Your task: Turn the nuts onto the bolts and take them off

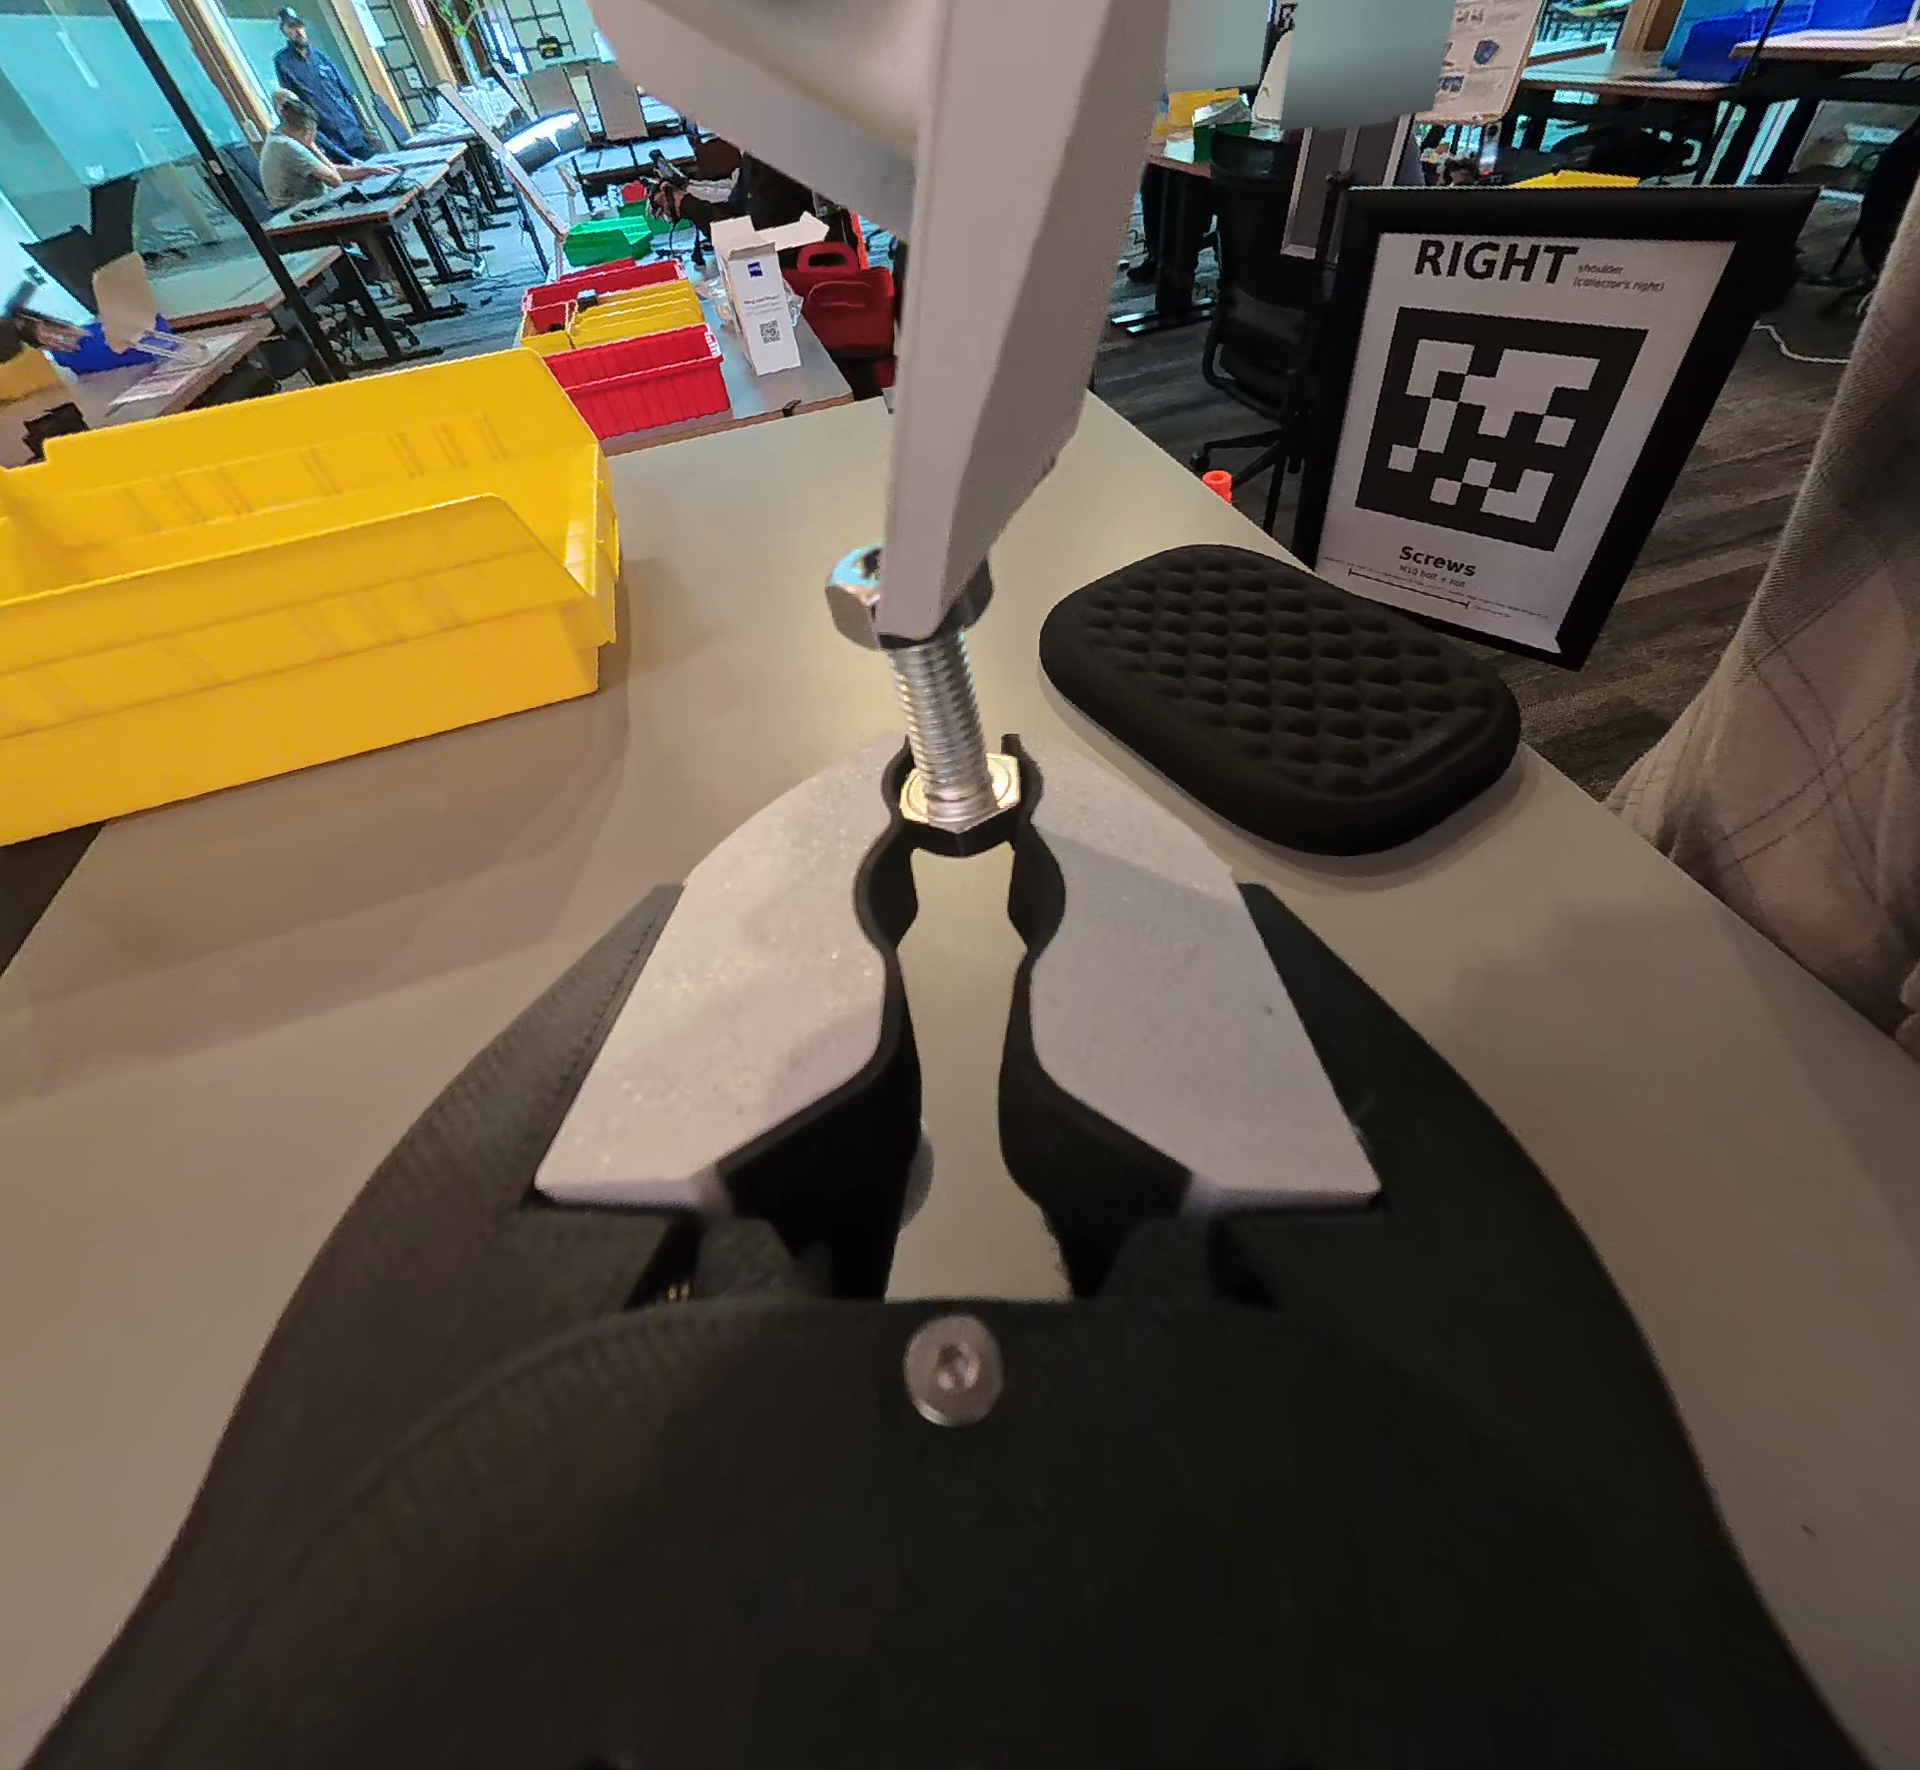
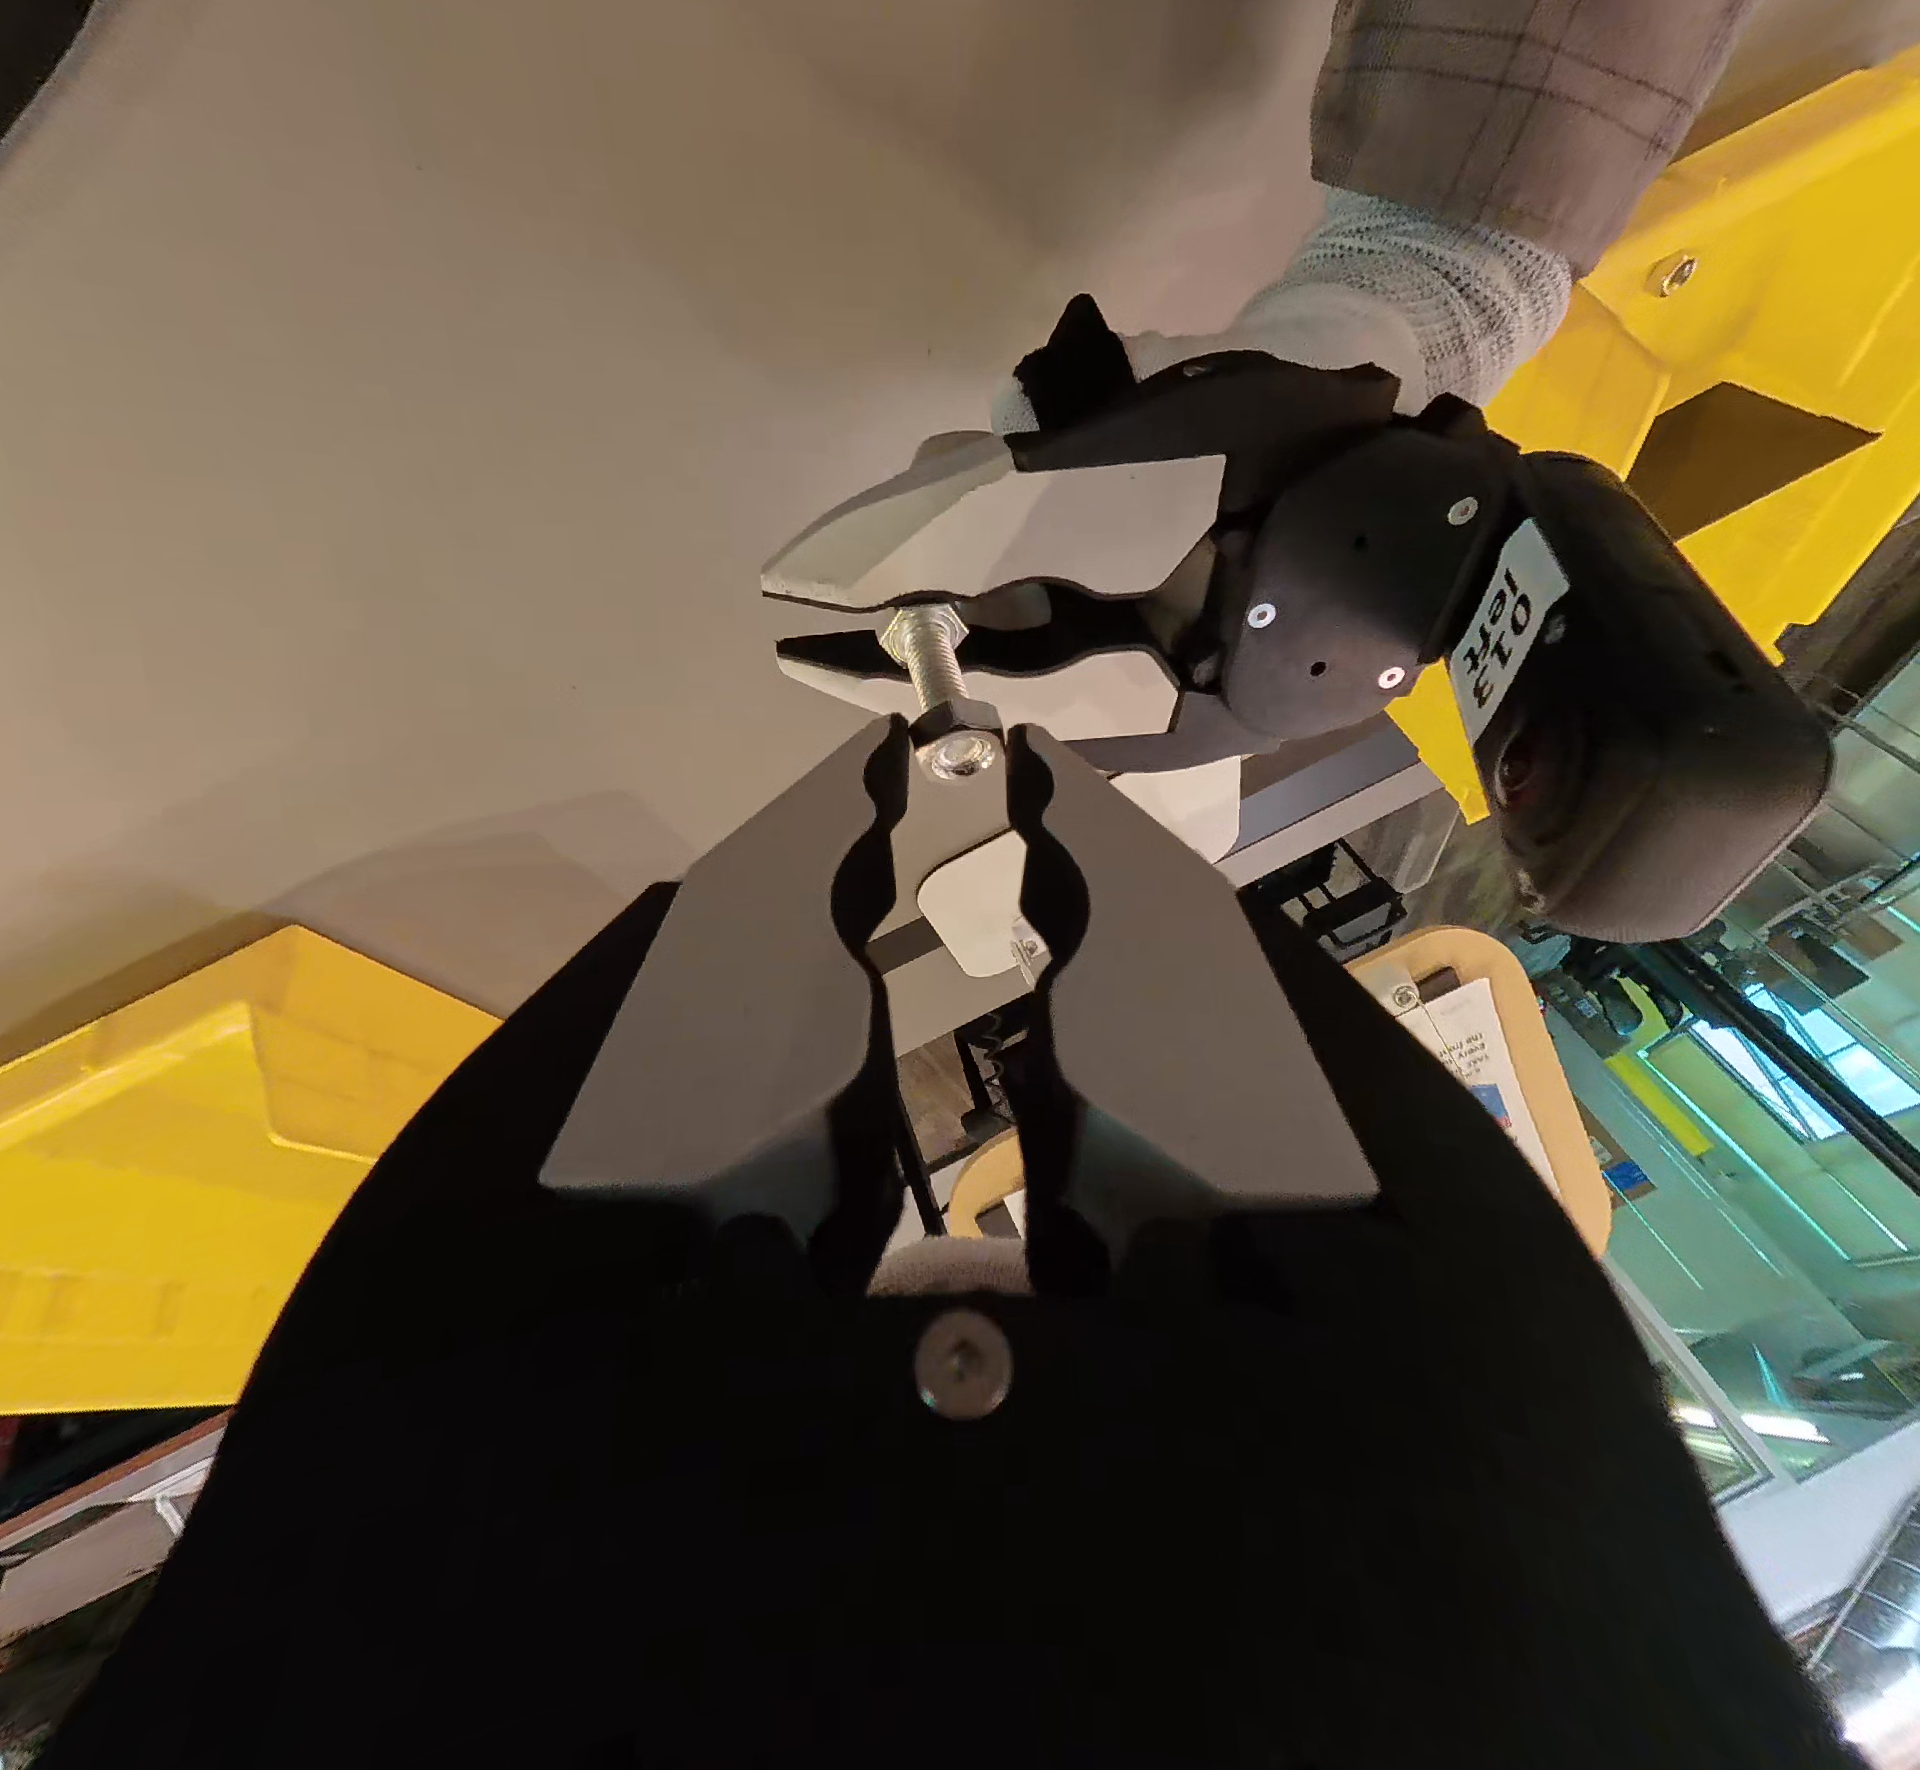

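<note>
A silver bolt (image 1: 940,712) is held between my two grippers above the grey table (image 1: 364,993). In the left wrist view, my left gripper (image 1: 956,785) is shut on a hex nut (image 1: 954,804) that sits on the bolt's thread. My right gripper (image 1: 914,603) comes down from above and is shut on the bolt's hex head (image 1: 857,593). In the right wrist view, my right gripper (image 2: 958,746) grips the bolt head (image 2: 961,756). The thread (image 2: 928,671) runs on to the nut (image 2: 925,624) in my left gripper (image 2: 842,619), which a white-gloved hand (image 2: 1403,297) holds.
Stacked yellow bins (image 1: 291,557) stand at the left of the table. A black textured pad (image 1: 1278,692) lies at the right, with a framed marker sign (image 1: 1507,411) behind it at the table's edge. A plaid sleeve (image 1: 1818,681) is at the far right. There is about 6 cm between the tips of the two grippers.
</note>
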`<state>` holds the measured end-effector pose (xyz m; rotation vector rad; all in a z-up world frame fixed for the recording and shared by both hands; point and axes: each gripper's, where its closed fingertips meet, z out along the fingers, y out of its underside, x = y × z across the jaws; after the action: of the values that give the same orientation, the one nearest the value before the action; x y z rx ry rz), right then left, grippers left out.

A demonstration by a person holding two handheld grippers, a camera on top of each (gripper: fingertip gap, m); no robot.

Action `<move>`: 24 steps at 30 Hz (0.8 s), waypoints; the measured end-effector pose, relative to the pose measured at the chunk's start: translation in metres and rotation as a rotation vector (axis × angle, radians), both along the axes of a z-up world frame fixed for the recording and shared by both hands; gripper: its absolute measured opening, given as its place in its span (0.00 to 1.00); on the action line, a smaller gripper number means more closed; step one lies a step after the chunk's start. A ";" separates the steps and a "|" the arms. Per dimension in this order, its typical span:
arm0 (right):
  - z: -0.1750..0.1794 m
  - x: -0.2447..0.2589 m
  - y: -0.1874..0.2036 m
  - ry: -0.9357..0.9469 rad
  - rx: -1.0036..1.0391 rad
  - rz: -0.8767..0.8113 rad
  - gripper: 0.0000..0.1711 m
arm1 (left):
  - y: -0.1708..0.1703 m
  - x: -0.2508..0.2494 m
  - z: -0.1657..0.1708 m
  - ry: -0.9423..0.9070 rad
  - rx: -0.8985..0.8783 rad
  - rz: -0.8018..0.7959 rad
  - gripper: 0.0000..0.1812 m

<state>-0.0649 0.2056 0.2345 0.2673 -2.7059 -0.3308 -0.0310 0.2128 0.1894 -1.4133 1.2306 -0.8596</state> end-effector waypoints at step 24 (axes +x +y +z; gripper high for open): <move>-0.006 -0.001 0.018 -0.099 -0.644 -1.452 0.09 | 0.023 -0.008 -0.005 0.046 0.047 0.137 0.08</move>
<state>-0.0659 0.2238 0.2281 -1.8806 -2.3876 0.2161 -0.0387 0.2357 0.1839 -1.4683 1.1662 -0.7029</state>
